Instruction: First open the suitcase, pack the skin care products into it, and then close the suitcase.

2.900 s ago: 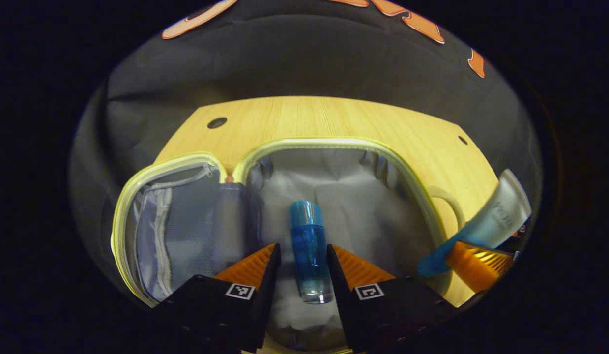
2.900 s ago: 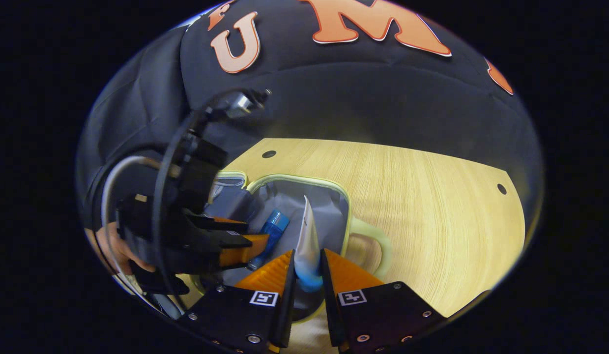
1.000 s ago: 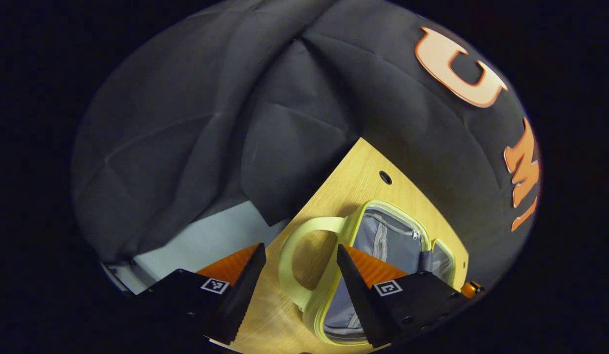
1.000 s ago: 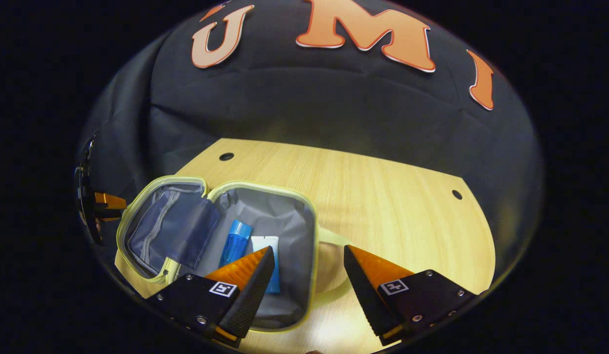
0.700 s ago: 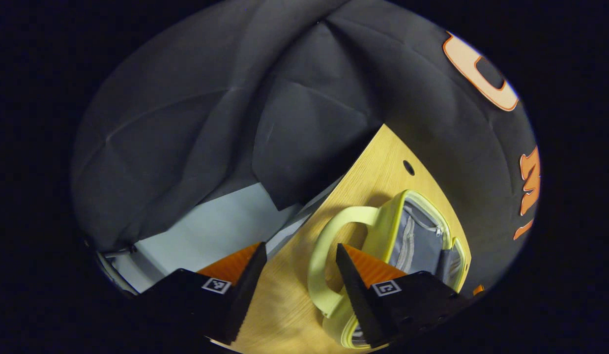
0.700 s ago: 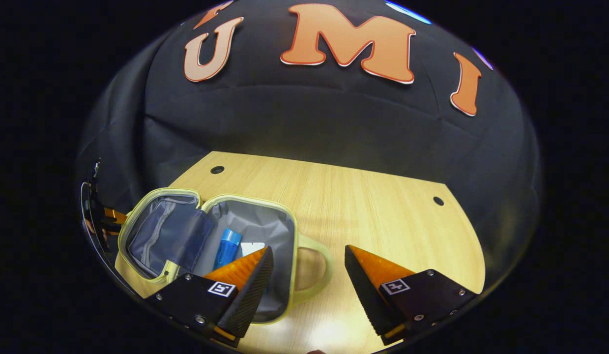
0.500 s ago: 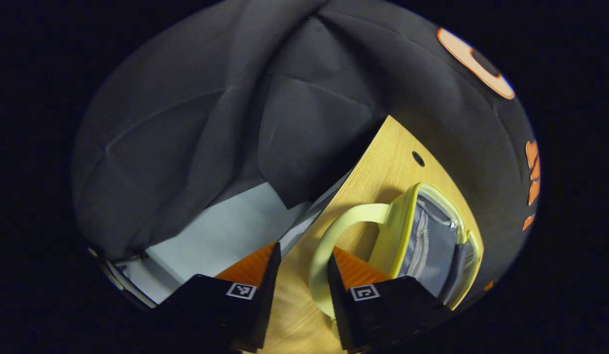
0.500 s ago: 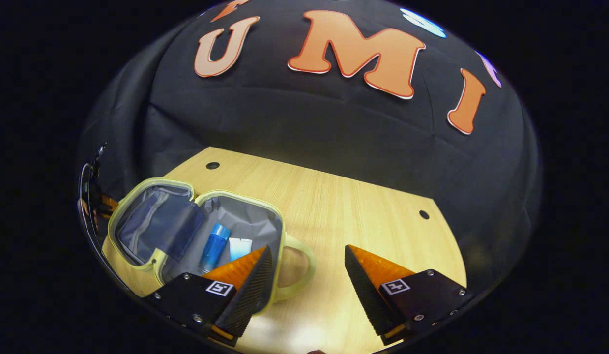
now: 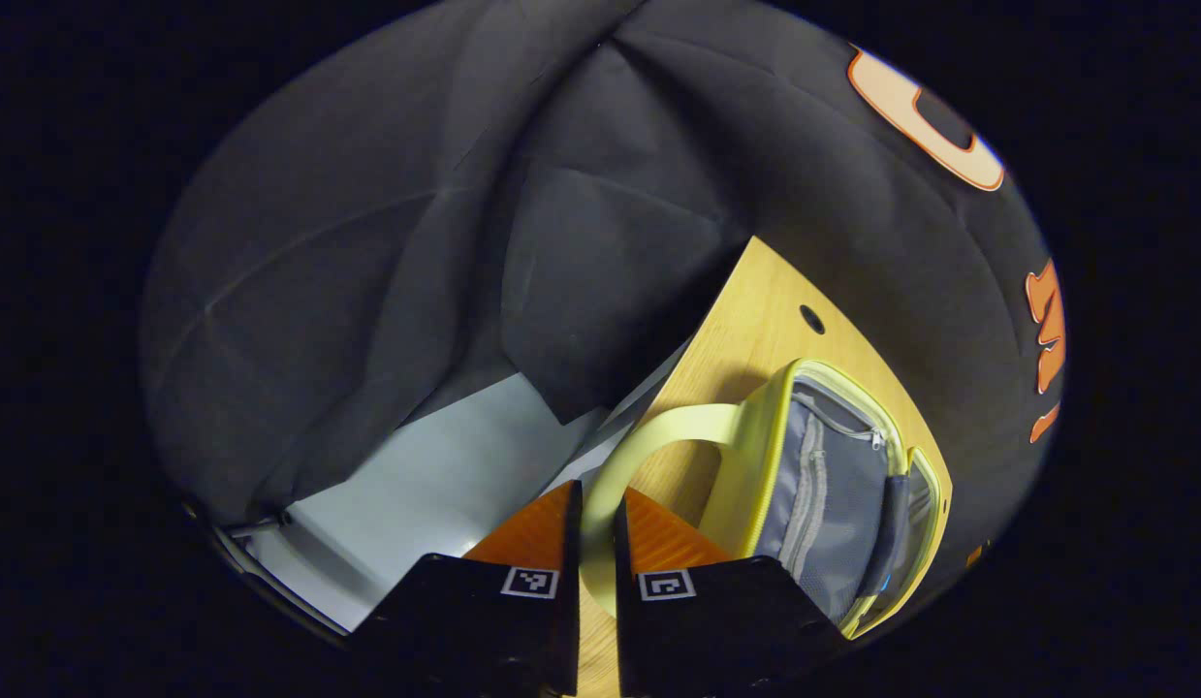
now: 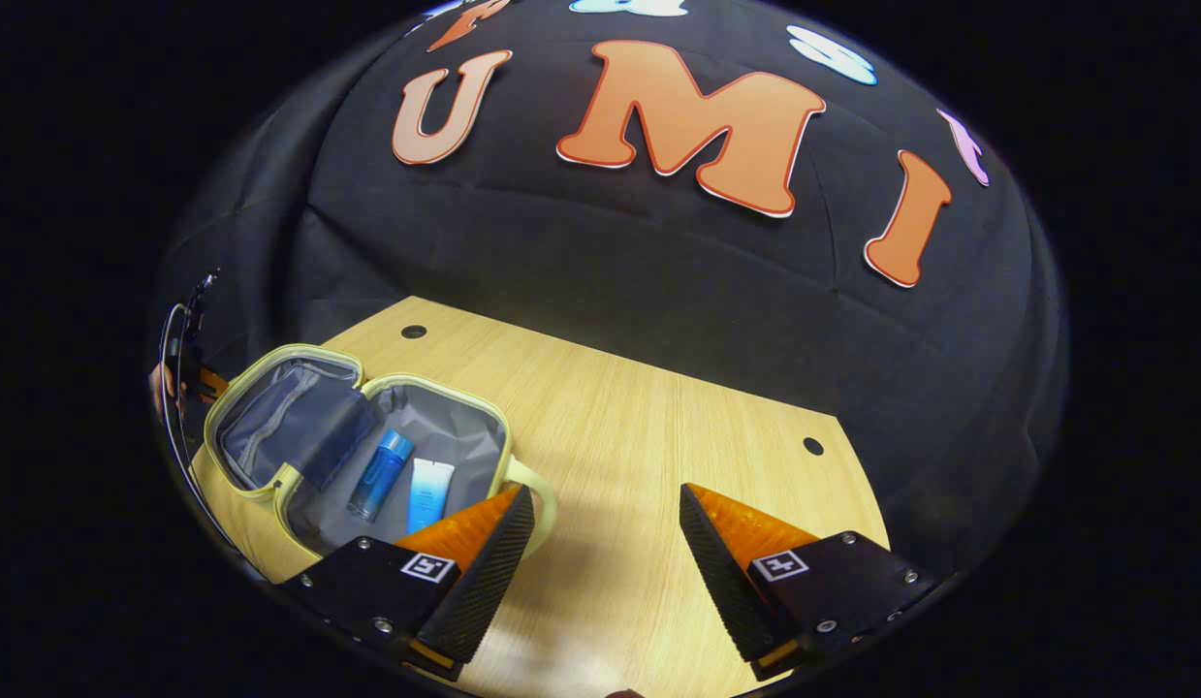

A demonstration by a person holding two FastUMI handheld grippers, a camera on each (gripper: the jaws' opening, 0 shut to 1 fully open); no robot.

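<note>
A small yellow-rimmed suitcase [image 10: 435,386] lies open on the wooden table [image 10: 658,456], at the left of the right gripper view. In its grey-lined right half lie a blue bottle [image 10: 379,473] and a white and blue tube [image 10: 429,492] side by side. The lid half [image 9: 823,475] with a mesh zip pocket is folded out. In the left gripper view my left gripper [image 9: 593,519] is shut on the lid's yellow handle [image 9: 658,431] at the table's edge. My right gripper [image 10: 605,519] hangs open above bare wood, right of the case's other handle [image 10: 540,499].
The table's left edge [image 9: 697,339] runs just behind the held handle, with pale floor [image 9: 435,485] below it. Round holes [image 10: 813,446] sit near the table's back corners. The black cloth wall stands close behind the table.
Both products were let go into the case. The left gripper swung round to the lid's handle and shut on it. The right gripper opened and drew back to the right.
</note>
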